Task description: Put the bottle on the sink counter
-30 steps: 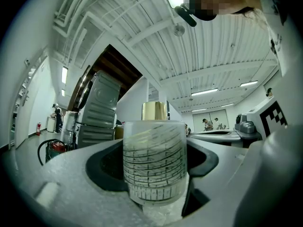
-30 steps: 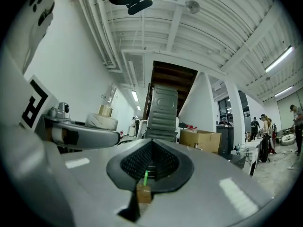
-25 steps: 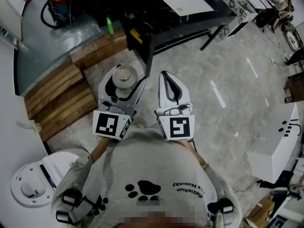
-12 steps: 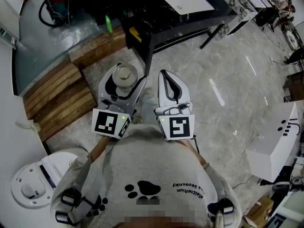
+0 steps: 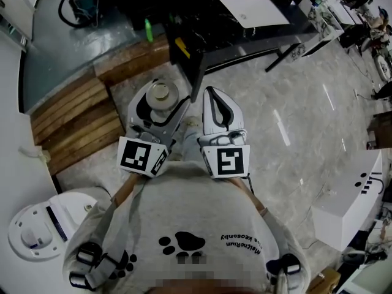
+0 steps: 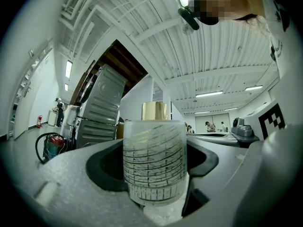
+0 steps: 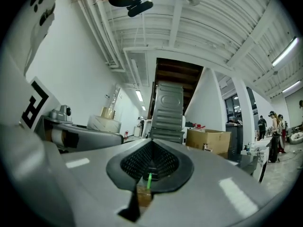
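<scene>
**Bottle carried upright in the left gripper, no sink counter in view**

At the far left of the head view lie wooden planks (image 5: pixel 73 124). Just right of them the left gripper (image 5: pixel 160 89) has its jaws spread wide and pressed on the frosted sides of the bottle (image 6: pixel 155 160). The bottle stands with its long axis vertical and its gold cap up, held out level in front of the person. To its right, close beside it, the right gripper (image 5: pixel 212 95) has its jaws together with nothing between them. The set-down therefore looks like the left hand's job. I cannot tell which way the counter lies. Below is pale, glossy stone floor (image 5: pixel 294 121), with a dark table (image 5: pixel 245 35) ahead, in a big white-walled hall.
</scene>
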The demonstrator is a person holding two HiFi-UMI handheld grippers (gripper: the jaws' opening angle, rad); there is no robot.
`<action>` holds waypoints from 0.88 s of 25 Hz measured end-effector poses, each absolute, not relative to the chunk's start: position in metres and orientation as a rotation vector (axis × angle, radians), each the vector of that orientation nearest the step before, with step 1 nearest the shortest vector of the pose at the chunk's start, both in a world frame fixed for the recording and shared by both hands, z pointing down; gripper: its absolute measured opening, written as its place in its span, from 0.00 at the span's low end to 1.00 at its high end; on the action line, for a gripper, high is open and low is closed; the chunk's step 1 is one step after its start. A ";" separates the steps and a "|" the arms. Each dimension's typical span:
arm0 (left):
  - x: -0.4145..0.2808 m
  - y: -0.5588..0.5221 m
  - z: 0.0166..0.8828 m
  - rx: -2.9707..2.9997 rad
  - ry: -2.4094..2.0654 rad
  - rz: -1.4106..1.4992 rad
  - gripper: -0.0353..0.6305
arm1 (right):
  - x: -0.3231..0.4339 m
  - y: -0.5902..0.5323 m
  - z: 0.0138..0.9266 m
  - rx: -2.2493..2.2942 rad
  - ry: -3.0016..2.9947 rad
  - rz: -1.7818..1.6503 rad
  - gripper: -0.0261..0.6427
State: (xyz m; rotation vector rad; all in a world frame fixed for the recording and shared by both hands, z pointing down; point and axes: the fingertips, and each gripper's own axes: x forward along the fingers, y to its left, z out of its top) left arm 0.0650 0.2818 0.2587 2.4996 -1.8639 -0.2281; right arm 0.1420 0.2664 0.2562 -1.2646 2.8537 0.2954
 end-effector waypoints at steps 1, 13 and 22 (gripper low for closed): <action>0.063 0.275 0.260 2.494 -1.866 -0.230 0.57 | 0.140 0.259 0.258 -1.260 2.861 0.297 0.04; 0.040 0.165 0.260 2.445 -1.923 -0.251 0.57 | 0.113 0.139 0.260 -1.185 2.915 0.289 0.04; 0.027 0.098 0.259 2.399 -1.986 -0.250 0.57 | 0.094 0.066 0.246 -1.089 2.906 0.234 0.04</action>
